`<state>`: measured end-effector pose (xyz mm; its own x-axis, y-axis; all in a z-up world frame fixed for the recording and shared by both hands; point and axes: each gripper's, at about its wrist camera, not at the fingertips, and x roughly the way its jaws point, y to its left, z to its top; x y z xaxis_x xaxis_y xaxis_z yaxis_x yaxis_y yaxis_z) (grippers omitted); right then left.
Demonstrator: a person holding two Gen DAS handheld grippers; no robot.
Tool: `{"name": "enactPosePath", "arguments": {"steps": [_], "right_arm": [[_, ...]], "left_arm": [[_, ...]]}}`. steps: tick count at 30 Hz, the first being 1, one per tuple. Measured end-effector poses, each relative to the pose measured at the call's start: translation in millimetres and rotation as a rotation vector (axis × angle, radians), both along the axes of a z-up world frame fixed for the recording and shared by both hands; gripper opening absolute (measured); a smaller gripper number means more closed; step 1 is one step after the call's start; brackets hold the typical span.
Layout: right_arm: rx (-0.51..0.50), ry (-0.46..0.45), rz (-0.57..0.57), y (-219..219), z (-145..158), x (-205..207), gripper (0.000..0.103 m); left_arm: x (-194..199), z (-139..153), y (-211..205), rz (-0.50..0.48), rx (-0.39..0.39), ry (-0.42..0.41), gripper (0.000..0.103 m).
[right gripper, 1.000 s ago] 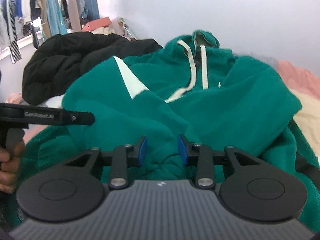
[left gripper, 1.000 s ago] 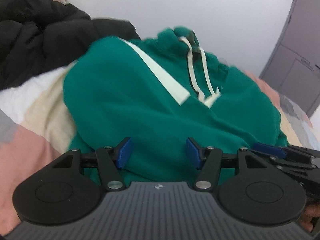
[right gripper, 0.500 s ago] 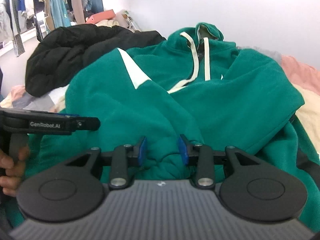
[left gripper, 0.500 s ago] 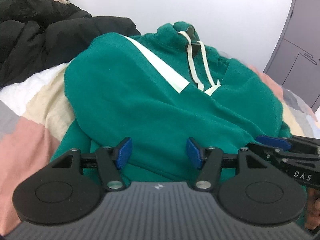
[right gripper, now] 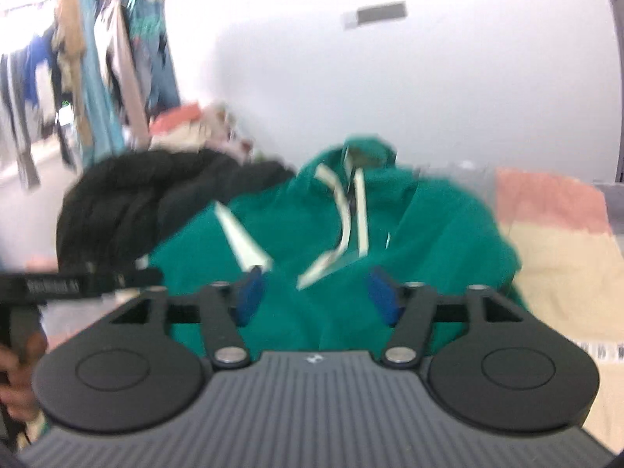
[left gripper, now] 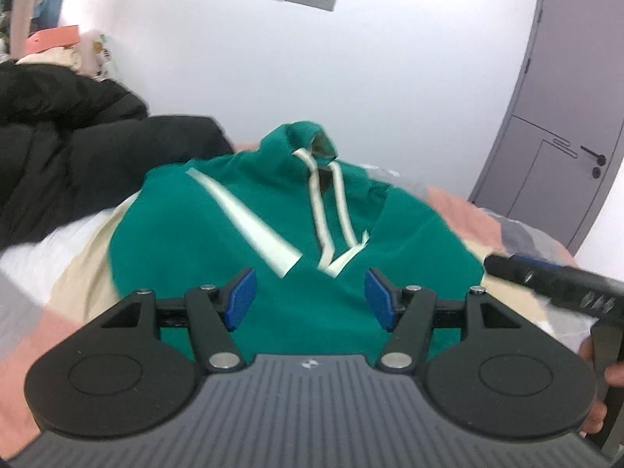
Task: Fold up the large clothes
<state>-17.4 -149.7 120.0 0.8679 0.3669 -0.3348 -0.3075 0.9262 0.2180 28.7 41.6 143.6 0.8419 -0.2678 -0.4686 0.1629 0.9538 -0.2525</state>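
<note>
A green hoodie [left gripper: 273,241] with white drawstrings and a white stripe lies on the bed, sleeves folded over its front, hood toward the wall. It also shows in the right wrist view [right gripper: 409,230]. My left gripper [left gripper: 310,298] is open and empty, held above the hoodie's near hem. My right gripper [right gripper: 318,296] is open and empty, also back from the hoodie's near edge. The right gripper's body shows at the right of the left wrist view [left gripper: 553,284]; the left gripper's body shows at the left of the right wrist view [right gripper: 78,280].
A black puffy jacket [left gripper: 70,156] lies left of the hoodie, also in the right wrist view [right gripper: 156,195]. The bed cover [right gripper: 565,241] is pink, cream and grey. A grey door [left gripper: 557,117] is at the right. Hanging clothes [right gripper: 89,78] are at far left.
Both grippers have pulled back and up from the hoodie. The right gripper's jaws have opened wide and let go of the green fabric. The left stayed open.
</note>
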Motion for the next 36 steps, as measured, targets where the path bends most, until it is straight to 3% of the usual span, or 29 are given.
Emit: {"name": "enactPosePath", "arguments": {"steps": [1, 4, 10, 17, 20, 23, 27, 30, 32, 33, 34, 36], "right_arm": [[0.024, -0.018, -0.020, -5.6, 9.0, 5.6, 0.091], [0.069, -0.039, -0.022, -16.7, 26.6, 34.6, 0.089], [0.118, 0.059, -0.077, -19.5, 24.5, 149.6, 0.089], [0.135, 0.147, -0.116, -6.9, -16.5, 326.0, 0.088], [0.185, 0.177, -0.175, -7.4, -38.4, 389.9, 0.085], [0.276, 0.270, -0.196, -12.8, -64.3, 446.2, 0.081], [0.487, 0.373, -0.067, -13.4, -91.0, 495.1, 0.082], [0.401, 0.387, -0.104, 5.0, -91.8, 507.2, 0.083], [0.325, 0.391, -0.098, 18.2, -91.0, 511.0, 0.082], [0.307, 0.388, -0.094, 21.8, -89.1, 510.2, 0.079], [0.301, 0.389, -0.088, 23.0, -88.1, 510.9, 0.058], [0.293, 0.401, -0.065, 21.9, -82.9, 514.7, 0.033]], "left_arm": [[7.6, 6.0, -2.7, -0.006, -0.006, -0.003, 0.069], [47.0, 18.7, -7.2, -0.025, -0.026, 0.001, 0.073], [172.4, 18.7, -2.5, -0.001, -0.034, 0.039, 0.073], [348.3, -16.1, 31.8, 0.053, -0.116, 0.083, 0.073], [409.2, -32.3, 34.8, 0.025, -0.134, 0.116, 0.073], [459.7, -46.0, 34.1, -0.014, -0.174, 0.148, 0.073], [505.1, -69.8, 35.0, -0.068, -0.318, 0.229, 0.073], [523.8, -85.3, 26.2, -0.037, -0.287, 0.319, 0.072], [527.0, -88.6, 20.9, -0.063, -0.282, 0.315, 0.071], [525.7, -88.5, 17.9, -0.074, -0.270, 0.316, 0.067], [526.7, -88.2, 13.3, -0.083, -0.241, 0.322, 0.048], [520.2, -83.8, 1.3, -0.055, -0.172, 0.336, 0.035]]}}
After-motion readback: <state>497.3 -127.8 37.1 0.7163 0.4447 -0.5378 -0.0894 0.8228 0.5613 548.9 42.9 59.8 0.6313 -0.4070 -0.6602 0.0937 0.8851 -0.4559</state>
